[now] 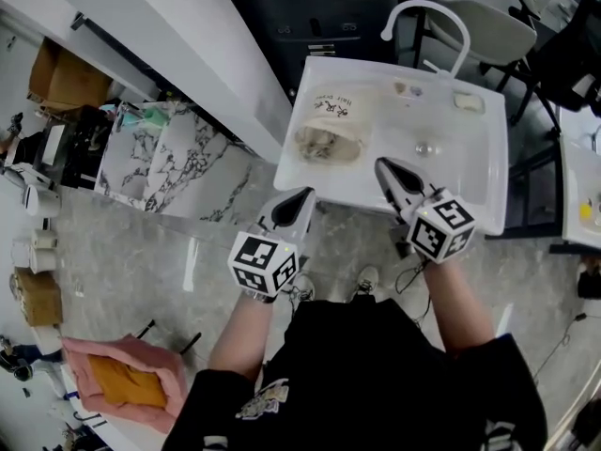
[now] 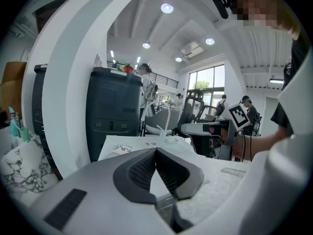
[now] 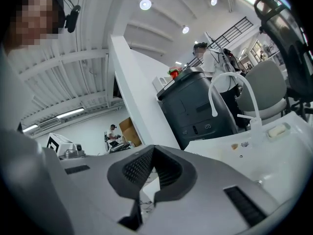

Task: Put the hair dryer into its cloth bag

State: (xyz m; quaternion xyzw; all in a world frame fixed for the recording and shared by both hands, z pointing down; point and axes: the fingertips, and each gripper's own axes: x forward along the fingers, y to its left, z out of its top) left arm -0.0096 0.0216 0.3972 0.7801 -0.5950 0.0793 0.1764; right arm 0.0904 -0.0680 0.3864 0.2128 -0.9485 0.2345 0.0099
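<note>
A wide white moulded surface [image 1: 470,163] with a shallow basin stands before the person, a curved white tap [image 1: 427,12] arching over its far edge. The left claw [image 1: 302,195] and right claw [image 1: 383,164] hover at its near edge, well apart, both clenched tight on nothing, pads meeting in each gripper view. A plump beige cloth drawstring bag [image 1: 331,130] with dark print lies on the surface's left part, just beyond the left claw; whether the hair dryer is inside it, I cannot tell. A small pale bar [image 1: 469,102] rests at the far right.
</note>
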